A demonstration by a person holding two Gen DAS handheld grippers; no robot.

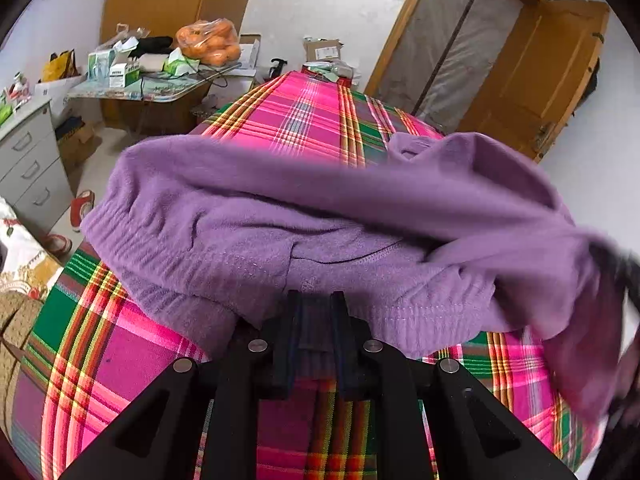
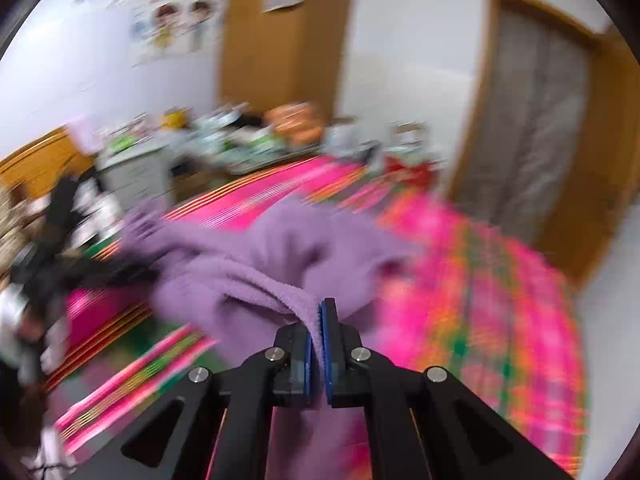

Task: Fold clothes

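Observation:
A purple fleece garment (image 1: 304, 216) with an elastic waistband lies bunched on a bed with a pink plaid sheet (image 1: 312, 116). My left gripper (image 1: 316, 300) is shut on the waistband edge at the near side. My right gripper (image 2: 318, 312) is shut on a fold of the same purple garment (image 2: 256, 264) and holds it lifted; this view is blurred by motion. The right gripper shows as a dark blur at the right edge of the left wrist view (image 1: 624, 280), with cloth hanging from it. The left gripper shows as a dark blur at the left of the right wrist view (image 2: 52, 272).
A cluttered folding table (image 1: 160, 88) with boxes and a bag of oranges (image 1: 210, 42) stands beyond the bed. A grey drawer unit (image 1: 28, 160) is at the left. An open wooden door (image 1: 532, 80) is at the right. Slippers (image 1: 82, 206) lie on the floor.

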